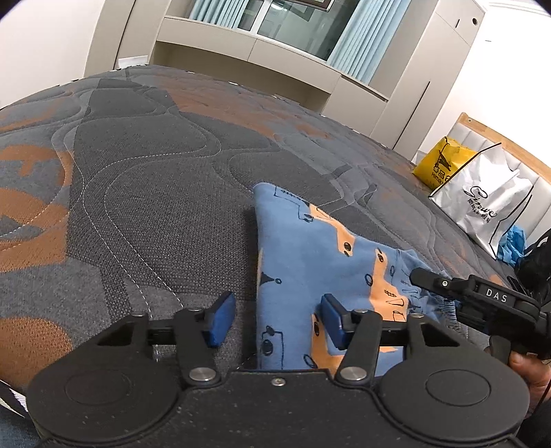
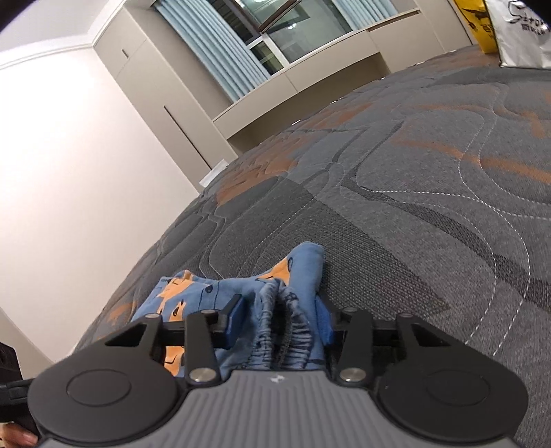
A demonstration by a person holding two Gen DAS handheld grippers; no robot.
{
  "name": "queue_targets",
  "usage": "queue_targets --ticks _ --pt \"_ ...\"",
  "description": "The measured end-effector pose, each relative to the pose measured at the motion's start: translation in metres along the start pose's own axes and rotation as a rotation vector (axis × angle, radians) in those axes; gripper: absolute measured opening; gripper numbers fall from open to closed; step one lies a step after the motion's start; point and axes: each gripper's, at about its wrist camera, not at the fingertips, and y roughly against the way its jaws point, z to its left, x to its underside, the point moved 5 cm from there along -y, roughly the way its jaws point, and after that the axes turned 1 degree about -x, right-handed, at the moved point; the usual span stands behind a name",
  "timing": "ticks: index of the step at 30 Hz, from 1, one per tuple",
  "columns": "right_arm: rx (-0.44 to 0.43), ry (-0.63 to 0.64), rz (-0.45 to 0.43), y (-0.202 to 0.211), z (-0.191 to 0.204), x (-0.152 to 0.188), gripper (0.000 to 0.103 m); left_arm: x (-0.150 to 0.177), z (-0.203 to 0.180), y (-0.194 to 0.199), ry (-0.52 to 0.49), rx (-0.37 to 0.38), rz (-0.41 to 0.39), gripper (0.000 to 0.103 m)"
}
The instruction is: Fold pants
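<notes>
A pair of small blue pants with orange patches and dark line drawings is seen lying on a grey and orange quilted mattress, low and right of centre in the left wrist view. The left gripper is held low over the pants' left edge, its blue-padded jaws standing partly apart: the left pad is set over bare mattress just beside the cloth, while the right pad lies over the blue fabric, and no pinch on the cloth is shown. At the right edge of that view the right gripper is seen reaching in over the bunched waistband end of the pants, with a hand partly visible beneath it. In the right wrist view the gathered elastic waistband is shown bunched between the right gripper's jaws in the lower centre of the frame, the blue pads lying against the crumpled fabric on both sides, so the cloth appears to be pinched there. The rest of the pants is seen spread toward the lower left of that frame, with one fold rising above the waistband. A yellow bag and a silver bag are seen standing on the mattress at the right of the left wrist view, and a curtained window fills the top of the frame.
</notes>
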Motion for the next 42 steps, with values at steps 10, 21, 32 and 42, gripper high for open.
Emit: queue_targets --ticks 10,21,32,42 --pt "0.066 0.059 -0.08 0.001 0.008 0.013 0.035 -0.002 -0.013 0.0 -0.047 0.024 0.001 0.025" --pt "0.102 0.073 -0.071 0.001 0.018 0.014 0.036 0.001 -0.01 0.001 -0.014 0.035 -0.012 0.025" --pt "0.097 0.124 -0.096 0.005 0.035 0.007 0.021 -0.009 -0.016 0.008 -0.049 0.039 -0.053 0.017" --pt "0.008 0.248 -0.128 -0.034 0.092 -0.046 0.018 -0.081 0.012 0.014 -0.094 -0.02 -0.226 0.017"
